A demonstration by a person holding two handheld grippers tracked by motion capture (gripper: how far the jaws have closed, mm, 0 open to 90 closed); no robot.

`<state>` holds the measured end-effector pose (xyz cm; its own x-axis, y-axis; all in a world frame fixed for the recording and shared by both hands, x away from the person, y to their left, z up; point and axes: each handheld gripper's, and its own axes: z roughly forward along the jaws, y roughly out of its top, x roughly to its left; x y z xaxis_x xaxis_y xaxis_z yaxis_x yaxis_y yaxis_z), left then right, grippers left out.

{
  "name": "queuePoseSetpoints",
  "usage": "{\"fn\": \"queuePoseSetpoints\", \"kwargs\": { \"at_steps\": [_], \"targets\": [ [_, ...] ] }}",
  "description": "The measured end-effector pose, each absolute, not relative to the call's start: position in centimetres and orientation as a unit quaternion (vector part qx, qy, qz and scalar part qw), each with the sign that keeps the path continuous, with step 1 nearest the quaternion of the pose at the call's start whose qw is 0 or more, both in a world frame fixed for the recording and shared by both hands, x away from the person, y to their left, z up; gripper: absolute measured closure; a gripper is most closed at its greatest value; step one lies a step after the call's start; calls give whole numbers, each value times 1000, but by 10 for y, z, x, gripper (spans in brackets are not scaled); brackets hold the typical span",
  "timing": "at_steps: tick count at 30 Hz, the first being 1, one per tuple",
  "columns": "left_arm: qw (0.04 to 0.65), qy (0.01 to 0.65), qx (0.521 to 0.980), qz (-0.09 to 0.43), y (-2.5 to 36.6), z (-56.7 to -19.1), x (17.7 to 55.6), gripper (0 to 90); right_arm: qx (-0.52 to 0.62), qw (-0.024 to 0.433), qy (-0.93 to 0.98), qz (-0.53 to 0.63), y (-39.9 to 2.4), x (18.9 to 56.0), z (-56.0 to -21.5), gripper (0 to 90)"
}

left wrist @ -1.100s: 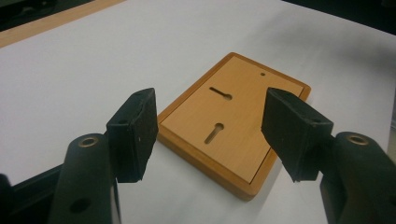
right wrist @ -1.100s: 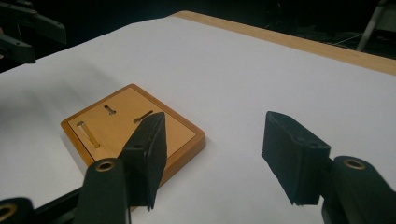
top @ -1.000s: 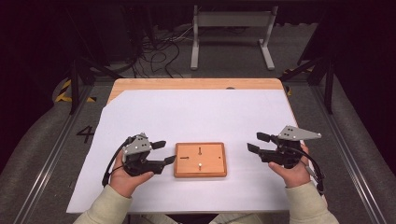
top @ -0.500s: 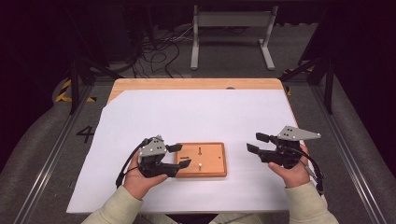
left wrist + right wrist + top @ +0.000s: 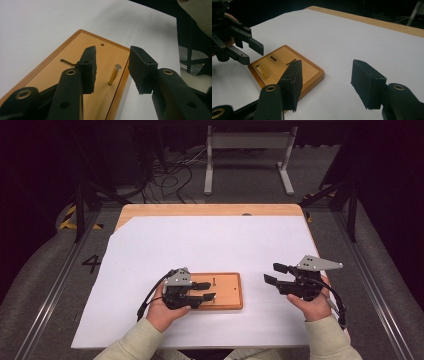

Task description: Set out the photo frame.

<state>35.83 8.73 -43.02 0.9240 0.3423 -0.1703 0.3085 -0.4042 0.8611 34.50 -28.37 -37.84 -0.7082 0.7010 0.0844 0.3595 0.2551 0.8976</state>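
Brass peg point(image 5: 114, 74) is standing upright on the wooden board point(image 5: 231, 295) at lower centre; the left gripper point(image 5: 209, 290) is now over it, having come from the left, jaws narrowing around it without touching. Right gripper point(image 5: 270, 274) is hanging spread at lower right.

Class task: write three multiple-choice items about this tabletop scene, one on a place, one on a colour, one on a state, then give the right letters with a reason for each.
1. Where is the metal pin?
A. Standing on the wooden board
B. Lying on the white sheet
C. Held in the right gripper

2. What colour is the board?
A. Blue
B. Orange-brown
C. Green

3. How do the left gripper's jaws stand to the pin?
A. Clamped on it
B. Either side of it, not touching
C. Far from it, over the sheet

Answers: 1 A, the left gripper view shows the pin upright on the board. 2 B, all views show orange-brown wood. 3 B, gaps show on both sides of the pin, though the jaws have just been closing.
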Motion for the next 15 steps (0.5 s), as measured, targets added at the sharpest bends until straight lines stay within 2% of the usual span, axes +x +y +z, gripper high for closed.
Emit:
{"fn": "queuePoseSetpoints", "kwargs": {
  "at_steps": [11, 15],
  "targets": [
    [495, 183, 849, 4, 74, -451, 360, 641, 343, 158, 776, 506, -283, 346, -381, 440],
    [477, 178, 861, 2, 69, -456, 359, 713, 342, 154, 777, 506, -283, 346, -382, 441]
  ]
}}
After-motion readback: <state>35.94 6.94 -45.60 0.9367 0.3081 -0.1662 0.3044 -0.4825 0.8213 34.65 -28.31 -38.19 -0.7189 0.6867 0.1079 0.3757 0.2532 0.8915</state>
